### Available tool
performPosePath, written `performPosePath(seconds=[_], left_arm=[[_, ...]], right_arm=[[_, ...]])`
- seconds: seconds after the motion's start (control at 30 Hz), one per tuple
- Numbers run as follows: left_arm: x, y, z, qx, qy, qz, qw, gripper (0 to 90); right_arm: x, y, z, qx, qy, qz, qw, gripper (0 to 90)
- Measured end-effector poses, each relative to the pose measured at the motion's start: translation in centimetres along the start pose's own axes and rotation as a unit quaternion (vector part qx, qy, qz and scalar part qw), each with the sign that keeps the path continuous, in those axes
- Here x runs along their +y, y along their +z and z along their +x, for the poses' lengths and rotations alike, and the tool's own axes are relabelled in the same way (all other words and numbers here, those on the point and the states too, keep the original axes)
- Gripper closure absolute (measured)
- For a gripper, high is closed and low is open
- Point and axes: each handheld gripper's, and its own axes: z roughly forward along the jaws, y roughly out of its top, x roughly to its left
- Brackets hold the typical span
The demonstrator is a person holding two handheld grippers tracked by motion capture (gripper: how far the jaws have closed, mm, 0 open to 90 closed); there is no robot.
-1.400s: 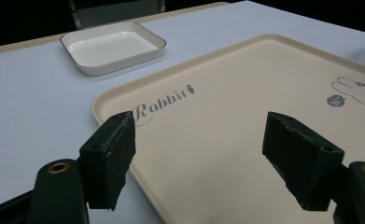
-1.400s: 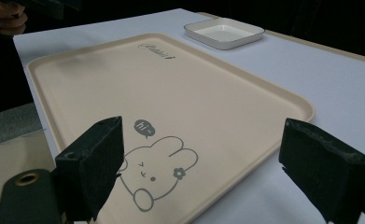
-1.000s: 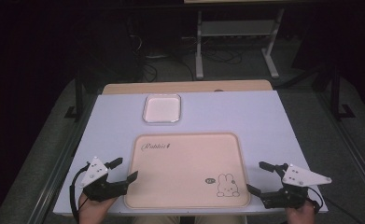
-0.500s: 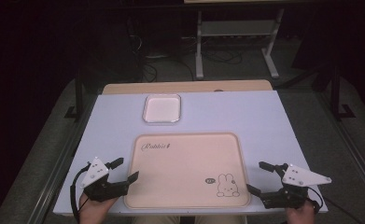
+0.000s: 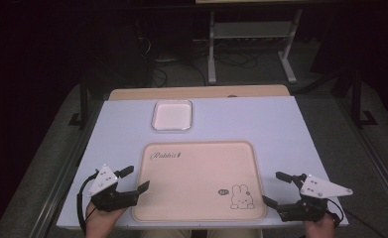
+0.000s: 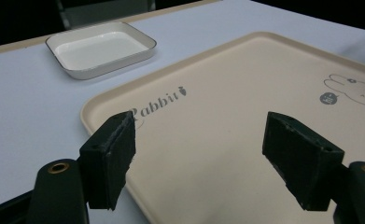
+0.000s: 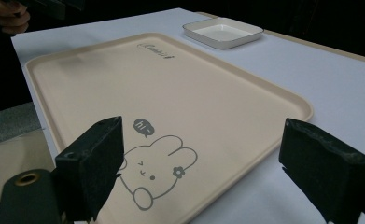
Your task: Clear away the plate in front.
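Between the two grippers, the tray (image 5: 199, 181) is lying flat on the surface, long axis left-right; left gripper (image 5: 133, 180) and right gripper (image 5: 272, 189) are sitting at its near corners, jaws wide open, gripping nothing.

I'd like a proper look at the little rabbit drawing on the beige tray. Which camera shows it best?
The right gripper view: the rabbit drawing on the beige rectangular tray lies close between the open jaws, face and speech bubble clear. The high view shows it small, near the tray's right front corner. The left gripper view catches it at the frame edge, cut off.
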Motion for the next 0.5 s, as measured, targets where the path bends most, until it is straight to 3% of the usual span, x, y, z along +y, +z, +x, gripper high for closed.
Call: performPosePath(seconds=[0.13, 0.5], left_arm=[[0.5, -0.1, 0.4, -0.004, -0.004, -0.009, 0.9999, 25.3], [1.8, 0.5, 0.6, -0.026, 0.004, 0.005, 0.9996, 25.1]], right_arm=[[0.0, 0.0, 0.0, -0.001, 0.001, -0.001, 1.0, 13.1], [0.0, -0.1, -0.1, 0.0, 0.001, -0.004, 1.0, 13.1]])
